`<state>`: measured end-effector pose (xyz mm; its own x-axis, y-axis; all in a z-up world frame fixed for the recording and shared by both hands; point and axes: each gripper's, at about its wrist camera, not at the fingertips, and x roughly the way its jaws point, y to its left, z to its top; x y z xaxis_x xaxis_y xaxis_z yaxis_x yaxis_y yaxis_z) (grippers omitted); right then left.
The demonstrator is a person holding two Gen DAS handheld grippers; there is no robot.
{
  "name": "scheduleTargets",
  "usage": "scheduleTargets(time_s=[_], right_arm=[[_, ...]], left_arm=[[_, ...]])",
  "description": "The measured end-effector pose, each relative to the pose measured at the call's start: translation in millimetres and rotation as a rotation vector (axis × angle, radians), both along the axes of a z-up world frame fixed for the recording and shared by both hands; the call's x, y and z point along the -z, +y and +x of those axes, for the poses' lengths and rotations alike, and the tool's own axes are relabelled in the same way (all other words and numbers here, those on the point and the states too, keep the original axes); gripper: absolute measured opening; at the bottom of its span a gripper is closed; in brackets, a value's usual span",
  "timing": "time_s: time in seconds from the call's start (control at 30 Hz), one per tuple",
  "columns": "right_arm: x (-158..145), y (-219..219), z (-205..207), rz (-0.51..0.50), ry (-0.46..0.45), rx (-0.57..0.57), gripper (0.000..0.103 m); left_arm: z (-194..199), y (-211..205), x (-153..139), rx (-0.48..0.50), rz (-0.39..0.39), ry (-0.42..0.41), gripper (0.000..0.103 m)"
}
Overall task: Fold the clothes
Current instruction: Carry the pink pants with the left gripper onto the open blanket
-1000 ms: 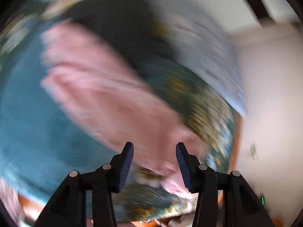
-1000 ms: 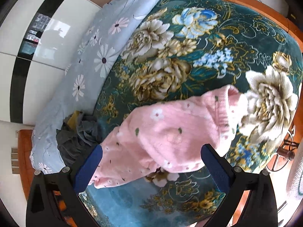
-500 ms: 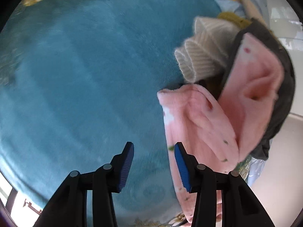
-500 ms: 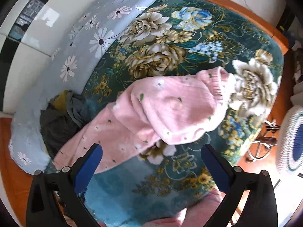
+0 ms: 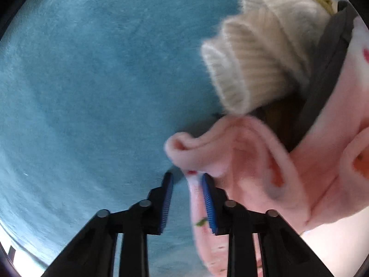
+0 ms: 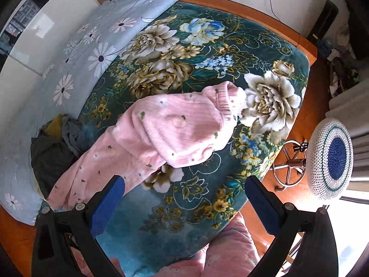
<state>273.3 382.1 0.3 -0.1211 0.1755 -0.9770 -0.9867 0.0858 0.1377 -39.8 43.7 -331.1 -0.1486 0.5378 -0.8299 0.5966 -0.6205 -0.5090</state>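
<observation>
A pink fleece garment (image 6: 175,124) with small dots lies rumpled across the floral blanket (image 6: 207,46); one leg trails toward the lower left. In the left wrist view its rolled hem (image 5: 253,161) lies right at my left gripper (image 5: 186,180). The jaws are closing, with a strip of the pink hem between them. It lies against the right pad, and a gap shows at the left pad. High above the bed, my right gripper (image 6: 184,180) stands wide open and holds nothing.
A cream ribbed knit (image 5: 258,53) and a dark grey garment (image 5: 329,69) lie just beyond the pink hem, heaped (image 6: 50,152) by a light blue daisy sheet (image 6: 80,46). A stool with a crocheted cover (image 6: 332,157) stands right of the bed. Pink quilted fabric (image 6: 230,254) sits at the near edge.
My left gripper swung down close to the blanket and onto the pink hem, and its jaws narrowed around it. The right gripper drew back, showing more of the bed.
</observation>
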Motion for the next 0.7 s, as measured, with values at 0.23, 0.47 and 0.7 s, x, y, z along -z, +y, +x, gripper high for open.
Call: scheduleTargets(time_s=[0.23,0.47,0.7], right_arm=[[6.7,9.7,-22.6,-0.008,0.03,-0.074,0.103],[30.8,27.5,-12.8,-0.02,0.094,-0.07,0.103],[92.5,45.6,53.2,-0.096,0.163,0.061,0.103]], left_arm=[[-2.4,7.5,-43.8,0.025,-0.08,0.071,0.002],[40.1,-68.5,-117.3,-0.181,-0.063,0.222,0.002],[114.6,-228.7,-199.7,-0.465,-0.275,0.377,0.002]])
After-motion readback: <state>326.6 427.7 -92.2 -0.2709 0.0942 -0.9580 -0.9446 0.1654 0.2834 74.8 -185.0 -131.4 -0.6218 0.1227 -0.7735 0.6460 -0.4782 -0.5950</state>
